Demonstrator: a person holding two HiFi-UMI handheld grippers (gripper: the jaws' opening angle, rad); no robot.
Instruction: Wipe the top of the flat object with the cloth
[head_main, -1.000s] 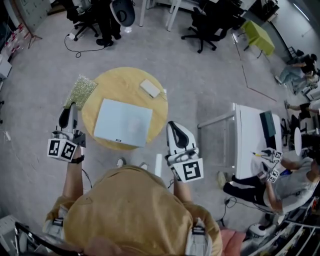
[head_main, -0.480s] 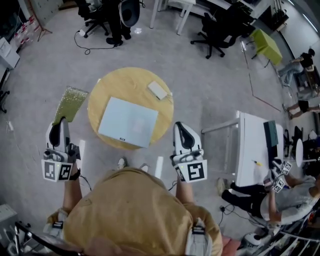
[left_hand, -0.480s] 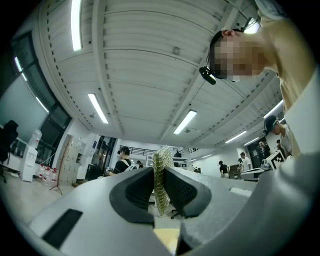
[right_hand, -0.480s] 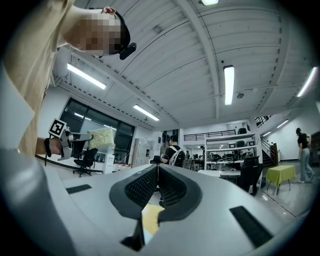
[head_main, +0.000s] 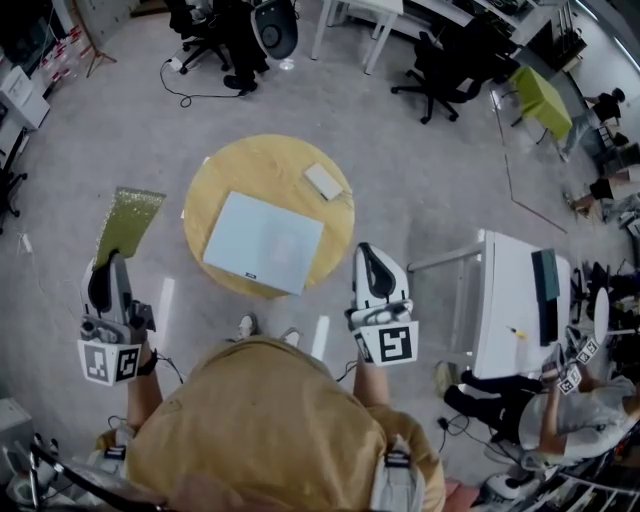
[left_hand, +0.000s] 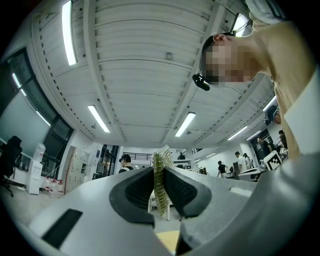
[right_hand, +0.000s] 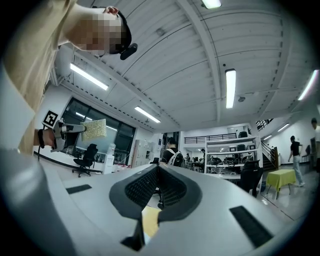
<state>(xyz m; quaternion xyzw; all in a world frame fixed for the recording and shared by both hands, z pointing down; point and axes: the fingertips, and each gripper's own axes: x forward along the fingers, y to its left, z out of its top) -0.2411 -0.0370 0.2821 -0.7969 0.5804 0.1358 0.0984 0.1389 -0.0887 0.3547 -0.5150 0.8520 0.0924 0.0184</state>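
A flat pale-blue panel (head_main: 265, 243) lies on the round wooden table (head_main: 232, 168). My left gripper (head_main: 106, 262) is out over the floor to the left of the table, shut on a yellow-green mesh cloth (head_main: 128, 222) that sticks out from its tips. In the left gripper view the cloth (left_hand: 161, 186) stands pinched between the dark pads of that gripper (left_hand: 159, 172). My right gripper (head_main: 368, 251) hovers just off the table's right edge, shut with nothing in it. In the right gripper view its pads (right_hand: 142, 187) meet, and the cloth (right_hand: 94, 129) shows far left.
A small white slab (head_main: 323, 181) lies on the table's far right part. A white desk (head_main: 510, 300) stands to the right with a seated person (head_main: 560, 415) beside it. Office chairs (head_main: 440, 55) and a cable (head_main: 190, 95) are on the floor behind the table.
My left gripper has drawn back to the left and toward me, carrying the cloth from the table's left edge out over the floor. The right gripper has hardly moved.
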